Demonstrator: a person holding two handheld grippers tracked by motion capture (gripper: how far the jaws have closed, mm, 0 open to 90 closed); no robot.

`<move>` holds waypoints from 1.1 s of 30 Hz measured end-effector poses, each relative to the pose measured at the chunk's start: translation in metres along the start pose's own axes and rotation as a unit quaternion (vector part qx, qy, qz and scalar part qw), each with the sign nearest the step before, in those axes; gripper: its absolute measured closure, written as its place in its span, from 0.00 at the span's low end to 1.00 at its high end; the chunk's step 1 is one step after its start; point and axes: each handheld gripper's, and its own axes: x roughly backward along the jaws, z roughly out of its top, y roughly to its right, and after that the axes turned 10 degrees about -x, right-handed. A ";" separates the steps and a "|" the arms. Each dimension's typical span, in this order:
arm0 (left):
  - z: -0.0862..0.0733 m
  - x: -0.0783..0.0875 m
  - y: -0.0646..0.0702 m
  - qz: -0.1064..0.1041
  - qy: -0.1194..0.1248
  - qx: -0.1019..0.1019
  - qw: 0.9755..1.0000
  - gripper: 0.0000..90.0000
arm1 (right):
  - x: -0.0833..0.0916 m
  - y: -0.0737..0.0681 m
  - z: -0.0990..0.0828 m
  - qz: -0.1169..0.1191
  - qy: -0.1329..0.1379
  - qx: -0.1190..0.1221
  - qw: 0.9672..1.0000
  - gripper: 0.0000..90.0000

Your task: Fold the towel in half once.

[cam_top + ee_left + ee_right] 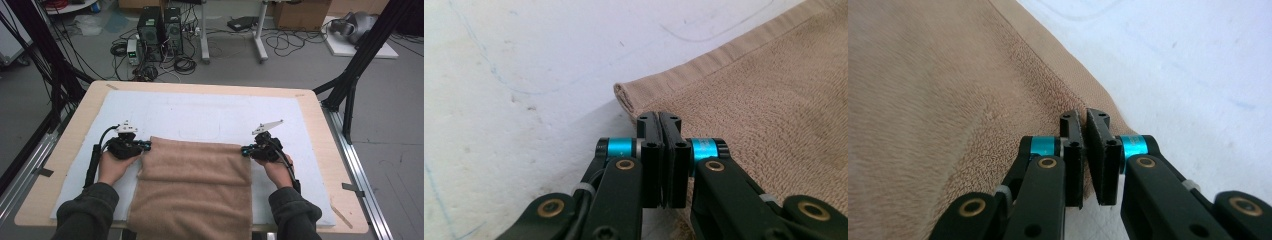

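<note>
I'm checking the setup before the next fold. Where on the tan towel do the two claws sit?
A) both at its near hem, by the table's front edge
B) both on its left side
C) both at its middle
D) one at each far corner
D: in the high view the left claw meets the tan towel at its far left corner and the right claw at its far right corner.

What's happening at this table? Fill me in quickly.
A person is working a tan towel on a white-padded table with a hand-held gripper in each hand. The left hand-held gripper is at the towel's far left corner and the right hand-held gripper at its far right corner. Both have their jaws closed at the towel's edge, apparently pinching the fabric. The near end of the towel hangs over the table's front edge.
</note>
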 end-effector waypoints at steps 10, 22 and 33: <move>0.004 0.025 0.007 -0.008 0.031 -0.008 0.999 0.98 | 0.025 -0.012 0.005 0.019 0.025 0.023 0.999 0.95; -0.028 0.093 0.059 -0.039 0.084 -0.053 0.994 0.98 | 0.072 -0.063 -0.031 0.086 0.055 0.092 0.991 0.95; -0.051 0.127 0.077 -0.075 0.088 -0.071 0.991 0.72 | 0.094 -0.071 -0.065 0.110 0.060 0.090 0.988 0.71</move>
